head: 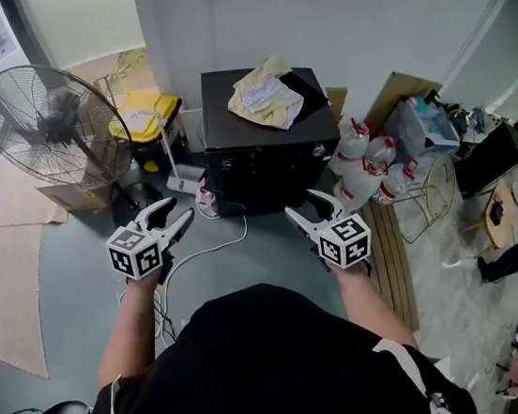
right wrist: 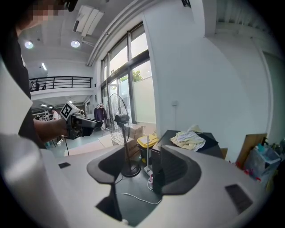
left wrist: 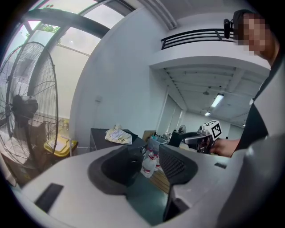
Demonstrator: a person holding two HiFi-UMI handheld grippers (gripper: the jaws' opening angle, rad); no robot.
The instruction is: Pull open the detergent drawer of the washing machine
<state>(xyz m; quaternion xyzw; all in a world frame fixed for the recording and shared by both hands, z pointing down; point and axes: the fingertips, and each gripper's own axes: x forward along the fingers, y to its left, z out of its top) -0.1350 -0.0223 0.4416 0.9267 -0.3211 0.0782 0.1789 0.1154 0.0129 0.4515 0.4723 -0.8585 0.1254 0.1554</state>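
The washing machine point(head: 270, 143) is a low black box against the white wall, with a crumpled yellowish cloth point(head: 265, 96) on its top. Its dark front point(head: 265, 180) faces me; I cannot pick out the detergent drawer on it. Both grippers hover short of that front, touching nothing. My left gripper point(head: 176, 212) is open at the machine's left front corner, and my right gripper point(head: 304, 205) is open near its right front. The left gripper view has empty jaws point(left wrist: 144, 167) with the machine point(left wrist: 102, 138) beyond. The right gripper view likewise has empty jaws point(right wrist: 138, 171), with the machine point(right wrist: 211, 147) and cloth point(right wrist: 189, 139) beyond.
A big standing fan point(head: 49, 125) and a yellow-lidded bin point(head: 145, 117) stand left of the machine. White bottles with red caps point(head: 367, 163) crowd its right side beside a wooden slat board point(head: 392, 250). A white cable point(head: 217, 245) trails on the floor in front.
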